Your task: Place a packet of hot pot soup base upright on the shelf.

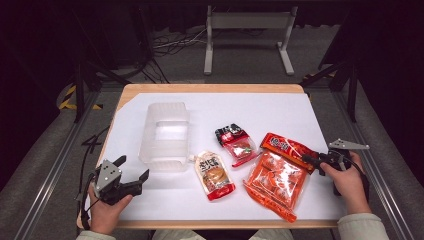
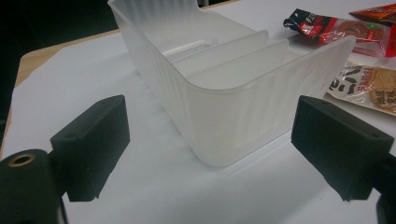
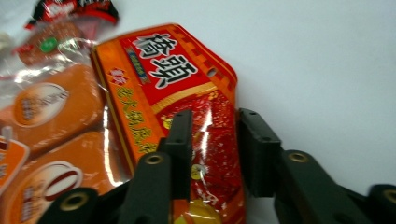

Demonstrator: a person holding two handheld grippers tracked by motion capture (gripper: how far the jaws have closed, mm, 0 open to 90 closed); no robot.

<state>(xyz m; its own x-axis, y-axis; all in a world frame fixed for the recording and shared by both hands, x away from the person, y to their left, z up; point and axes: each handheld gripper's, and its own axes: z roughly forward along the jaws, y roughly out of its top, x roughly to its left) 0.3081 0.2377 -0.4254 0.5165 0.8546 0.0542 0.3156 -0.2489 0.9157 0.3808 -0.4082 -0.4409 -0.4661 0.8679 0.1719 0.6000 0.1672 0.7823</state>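
Snack packets lie right of the clear bin (image 1: 165,136) on the white surface (image 1: 280,107), from the high view. My right gripper (image 1: 314,161) sits at the red packet (image 1: 286,146), farthest from the bin; my left gripper (image 1: 131,176) waits just before the bin.

Left gripper view: jaws wide apart, empty, framing the bin's near wall (image 2: 243,112).

Right gripper view: jaws straddle the red packet (image 3: 187,107) and look nearly closed on it, though I can't tell whether they've clamped. I'd squeeze firmly before lifting; glossy film likely slips.

Left gripper (image 1: 134,173) agape, right gripper (image 3: 212,140) half-closed
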